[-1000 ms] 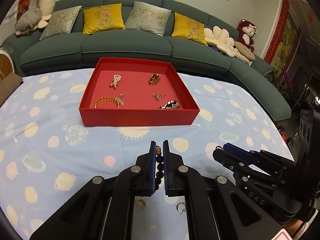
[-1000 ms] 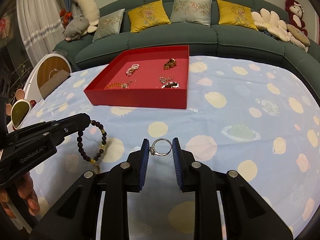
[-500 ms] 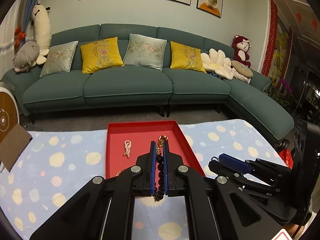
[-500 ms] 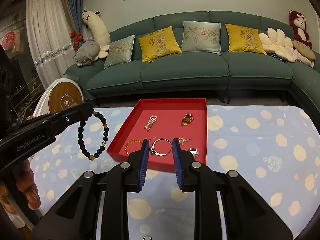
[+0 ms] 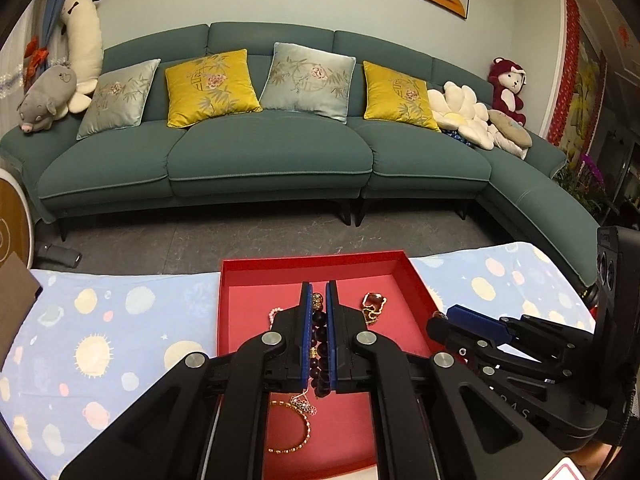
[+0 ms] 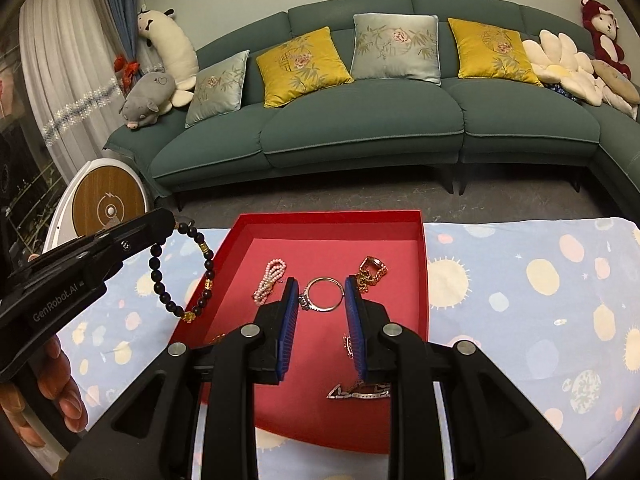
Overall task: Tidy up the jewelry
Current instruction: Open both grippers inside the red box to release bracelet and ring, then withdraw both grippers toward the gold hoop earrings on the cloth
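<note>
the left gripper (image 5: pixel 319 304) is clamping a dark beaded bracelet (image 5: pixel 319 344) between its blue pads, jaws nearly together. in the right wrist view the same bracelet (image 6: pixel 182 270) is hanging as a loop from the left gripper (image 6: pixel 162 230), over the left wall of the red tray (image 6: pixel 424 280) and the tablecloth beside it.

the right gripper (image 6: pixel 322 290) is gripping a silver ring (image 6: pixel 324 294) across its width, jaws part open with the ring spanning the gap, above the tray floor. in the left wrist view the right gripper (image 5: pixel 440 320) is sitting at the tray's (image 5: pixel 416 280) right wall.

items lying in the tray:
- pink pearl strand (image 6: pixel 270 280), left of centre
- gold chain piece (image 6: pixel 372 272), right of centre
- silver clip (image 6: pixel 358 392), near the front edge
- gold bangle (image 5: pixel 296 426), near the front on the left

the tray is resting on a blue patterned tablecloth (image 6: pixel 520 280). a green sofa (image 6: pixel 360 128) with cushions is standing behind the table.
</note>
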The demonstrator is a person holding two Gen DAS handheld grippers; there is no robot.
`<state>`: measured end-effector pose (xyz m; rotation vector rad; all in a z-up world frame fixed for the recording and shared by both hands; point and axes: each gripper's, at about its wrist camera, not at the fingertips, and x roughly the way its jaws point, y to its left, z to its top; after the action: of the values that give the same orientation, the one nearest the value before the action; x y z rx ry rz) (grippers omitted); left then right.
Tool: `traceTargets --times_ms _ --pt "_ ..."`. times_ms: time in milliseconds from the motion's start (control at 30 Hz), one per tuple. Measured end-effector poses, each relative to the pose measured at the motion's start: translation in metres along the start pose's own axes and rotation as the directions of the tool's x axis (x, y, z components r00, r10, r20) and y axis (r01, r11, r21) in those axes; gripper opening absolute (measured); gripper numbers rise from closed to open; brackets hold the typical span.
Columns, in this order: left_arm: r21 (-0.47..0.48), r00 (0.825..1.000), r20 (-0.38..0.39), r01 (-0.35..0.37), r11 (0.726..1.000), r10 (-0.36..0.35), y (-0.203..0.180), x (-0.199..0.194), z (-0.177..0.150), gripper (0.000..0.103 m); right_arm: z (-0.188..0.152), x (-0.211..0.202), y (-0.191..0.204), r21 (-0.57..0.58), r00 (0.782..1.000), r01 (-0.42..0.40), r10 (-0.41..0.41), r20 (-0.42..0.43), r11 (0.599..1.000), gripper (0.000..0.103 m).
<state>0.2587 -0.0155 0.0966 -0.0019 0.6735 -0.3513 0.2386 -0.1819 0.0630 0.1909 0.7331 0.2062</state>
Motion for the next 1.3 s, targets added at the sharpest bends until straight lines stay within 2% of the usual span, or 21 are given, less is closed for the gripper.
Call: traceTargets --times_ms 200,333,400,467,500,667,833,1000,1100,1200,1300 --pt "-0.009 0.999 -0.033 -0.014 1.0 0.014 0.01 0.029 -0.007 0.004 -0.003 0.034 -0.013 0.009 0.998 0.018 -0.018 -0.053 1.0 0.023" --pt "-0.054 0.999 -0.032 -0.023 0.998 0.022 0.017 0.039 -0.011 0.005 -0.003 0.046 -0.019 0.008 0.998 0.024 -0.024 -0.065 1.0 0.024" --pt "-0.066 0.999 -0.033 -0.031 0.997 0.029 0.02 0.041 -0.012 0.009 -0.004 0.049 -0.022 0.011 0.998 0.024 -0.023 -0.061 1.0 0.024" --pt "-0.07 0.998 -0.043 -0.048 0.996 0.046 0.023 0.041 -0.01 0.013 -0.003 0.05 -0.022 0.012 0.998 0.039 -0.038 -0.052 0.999 0.03" --pt "-0.081 0.998 -0.038 -0.054 0.995 0.051 0.026 0.038 -0.009 0.015 -0.002 0.047 -0.022 0.013 0.998 0.045 -0.044 -0.039 0.999 0.036" --pt "-0.121 0.998 0.02 -0.06 0.991 0.063 0.035 -0.001 0.008 0.016 0.013 0.002 -0.024 0.025 0.998 0.045 -0.046 0.04 0.999 0.038" --pt "-0.087 0.992 0.073 -0.101 0.991 0.108 0.029 -0.062 0.006 0.021 0.015 -0.066 -0.017 0.011 0.993 0.056 -0.057 0.101 0.998 0.04" --pt "-0.049 0.991 0.06 -0.117 0.992 0.12 0.013 -0.105 -0.029 0.022 -0.031 -0.128 -0.013 -0.015 0.984 0.094 -0.091 0.154 0.995 0.042" --pt "-0.064 0.991 0.041 -0.123 0.99 0.126 0.008 -0.123 -0.061 0.024 -0.056 -0.146 -0.008 -0.006 0.987 0.066 -0.064 0.149 0.998 0.042" --pt "-0.086 0.993 -0.006 -0.116 0.99 0.116 0.004 -0.129 -0.09 0.024 -0.083 -0.157 0.004 -0.056 0.986 0.084 -0.075 0.15 0.995 0.042" --pt "-0.085 0.992 -0.038 -0.125 0.989 0.122 -0.002 -0.13 -0.116 0.024 -0.113 -0.159 0.015 -0.095 0.99 0.088 -0.077 0.115 0.992 0.042"
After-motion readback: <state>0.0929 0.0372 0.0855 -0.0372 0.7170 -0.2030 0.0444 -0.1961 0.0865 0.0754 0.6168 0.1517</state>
